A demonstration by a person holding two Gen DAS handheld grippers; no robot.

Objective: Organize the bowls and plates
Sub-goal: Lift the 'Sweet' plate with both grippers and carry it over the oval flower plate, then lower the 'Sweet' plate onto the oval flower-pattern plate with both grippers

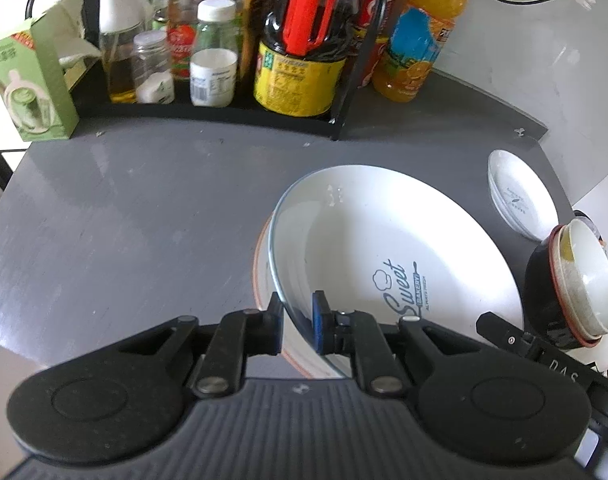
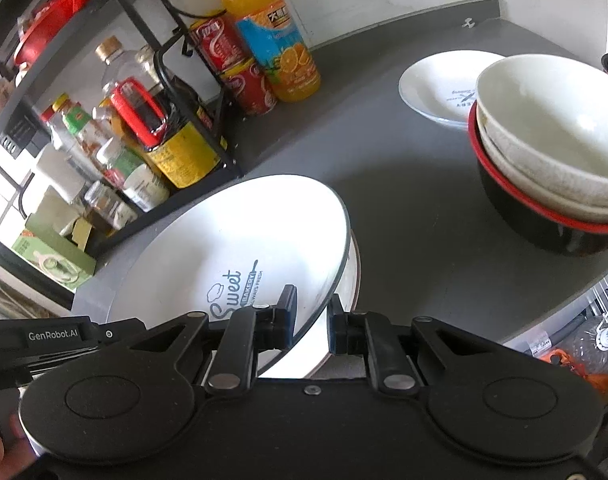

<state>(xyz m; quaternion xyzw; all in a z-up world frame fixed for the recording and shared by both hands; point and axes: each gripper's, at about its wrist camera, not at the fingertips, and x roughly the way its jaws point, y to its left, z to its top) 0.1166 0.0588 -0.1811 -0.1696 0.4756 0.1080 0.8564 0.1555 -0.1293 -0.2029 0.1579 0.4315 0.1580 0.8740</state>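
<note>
a grey countertop fills both wrist views. the left gripper is clenched on the near rim of a large white plate printed "sweet bakery", one blue pad on each side of the edge. the right gripper pinches the opposite rim of the same plate. the plate is tilted, directly above another dish with a reddish rim. to the right, a stack of bowls sits in a black and red bowl, with a small white plate behind it. a black rack of bottles and an orange drink bottle stand at the back.
</note>
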